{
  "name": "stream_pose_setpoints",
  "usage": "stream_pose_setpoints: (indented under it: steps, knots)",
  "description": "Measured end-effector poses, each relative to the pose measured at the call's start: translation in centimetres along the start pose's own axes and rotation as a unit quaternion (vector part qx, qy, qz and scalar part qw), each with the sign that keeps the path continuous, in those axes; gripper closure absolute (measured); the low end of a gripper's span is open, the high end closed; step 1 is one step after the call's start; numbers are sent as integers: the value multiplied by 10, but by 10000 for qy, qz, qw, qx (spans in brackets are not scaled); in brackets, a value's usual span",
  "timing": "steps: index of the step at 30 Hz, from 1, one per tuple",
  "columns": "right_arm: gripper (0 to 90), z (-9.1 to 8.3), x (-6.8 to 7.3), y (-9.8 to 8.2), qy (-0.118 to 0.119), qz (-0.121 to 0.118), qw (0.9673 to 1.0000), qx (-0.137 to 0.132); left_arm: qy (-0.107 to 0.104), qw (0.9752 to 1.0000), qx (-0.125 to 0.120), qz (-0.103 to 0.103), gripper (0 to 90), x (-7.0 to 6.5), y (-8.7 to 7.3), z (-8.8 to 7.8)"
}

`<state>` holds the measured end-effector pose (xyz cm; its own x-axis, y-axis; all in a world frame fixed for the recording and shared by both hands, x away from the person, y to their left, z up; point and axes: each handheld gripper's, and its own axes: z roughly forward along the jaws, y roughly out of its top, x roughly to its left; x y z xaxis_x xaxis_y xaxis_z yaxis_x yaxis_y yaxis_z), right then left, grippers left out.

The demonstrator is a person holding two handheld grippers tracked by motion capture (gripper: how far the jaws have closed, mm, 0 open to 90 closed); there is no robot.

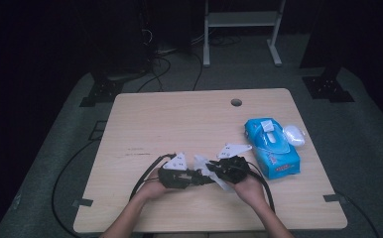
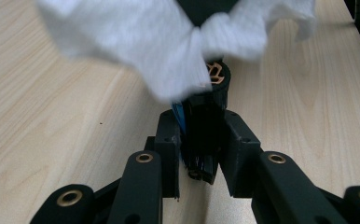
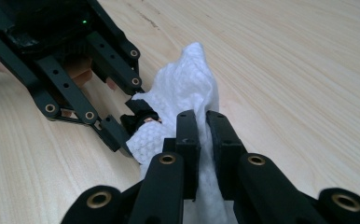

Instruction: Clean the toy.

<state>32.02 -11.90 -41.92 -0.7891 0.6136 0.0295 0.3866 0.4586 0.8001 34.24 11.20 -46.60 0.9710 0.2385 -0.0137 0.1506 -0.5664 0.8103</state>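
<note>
Tissue (image 3: 183, 100), white and crumpled, is hanging between the two grippers low over the near middle of the wooden table (image 1: 179, 119). The right gripper (image 3: 205, 122) is pinching one end of it: in the right gripper view the sheet is running down between the two black jaws, which are pressing together on it, and the rest is bunching up beyond their tips toward the other gripper. The left gripper (image 2: 201, 140) is clamping a small black cylindrical object (image 2: 206, 116) with a gold emblem on its end; the jaws are closing tight on its sides, and the object is sticking out past their tips. In the left gripper view the tissue is draping over the far end of that object, touching it and spreading wide above the jaws. In the high view the two grippers are pointing at each other, tips almost meeting, with the tissue showing white between them. A blue tissue pack (image 1: 271, 146) is lying well to the right on the table, with a white mouse-like object (image 1: 294, 135) just beside it.
</note>
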Motion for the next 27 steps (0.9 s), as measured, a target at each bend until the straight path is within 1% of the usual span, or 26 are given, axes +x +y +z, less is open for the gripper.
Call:
stream_pose_setpoints:
  steps: [1, 2, 3, 6, 7, 8, 9, 10, 11, 13, 15, 17, 20, 22, 23, 25, 27]
  knots:
    - [834, 0, 1, 0, 6, 33, 10000, -4, 9, 10000, 14, 2, 706, 0, 0, 0]
    - [834, 2, 3, 1, 5, -13, 10000, -21, 16, 10000, 16, 3, 707, -1, 0, 0]
    - [834, 4, 7, 3, 61, -29, 10000, -36, 25, 10000, 18, 3, 707, -1, 1, 0]
    - [833, 12, 19, 9, 228, -209, 9995, -31, 47, 10000, 42, 35, 707, -2, 1, -1]
    - [833, 13, 22, 9, 225, -273, 9994, -3, 41, 10000, 36, 37, 707, -2, 0, -1]
    - [833, 13, 21, 9, 239, -311, 9992, -2, 23, 10000, 25, 10, 707, -2, -1, -1]
    - [833, 11, 19, 8, 250, -266, 9993, 12, 12, 10000, 26, 16, 706, -1, -1, -1]
    - [834, 8, 15, 5, 208, -224, 9995, -3, 19, 10000, 34, 30, 705, -1, 0, 0]
    - [834, 4, 11, 3, 103, -200, 9997, 4, 30, 10000, 35, 25, 705, -1, 0, 0]
    - [834, -3, 2, -2, -51, -69, 10000, 50, 29, 10000, 30, 12, 705, -1, 0, 0]
    - [834, -5, -1, -4, -68, 44, 10000, 48, 33, 10000, 30, 19, 705, -1, 0, 1]
    - [834, -2, 5, -1, -49, -9, 10000, 36, 38, 10000, 37, 37, 705, -1, 0, 1]
    - [833, 7, 16, 4, 146, -129, 9998, -28, 41, 10000, 51, 49, 705, -1, 0, 0]
    - [833, 9, 20, 7, 145, -270, 9995, 6, 48, 10000, 41, 43, 705, -1, -1, -1]
    - [833, 8, 19, 7, 150, -286, 9995, 33, 51, 10000, 38, 47, 705, -1, -1, -1]
    - [831, 3, 13, 4, -10, -308, 9995, 74, 45, 10000, 47, 57, 705, -1, -1, -1]
    - [832, -3, 5, -1, -153, -205, 9996, 91, 52, 10000, 53, 66, 705, 0, 0, -1]
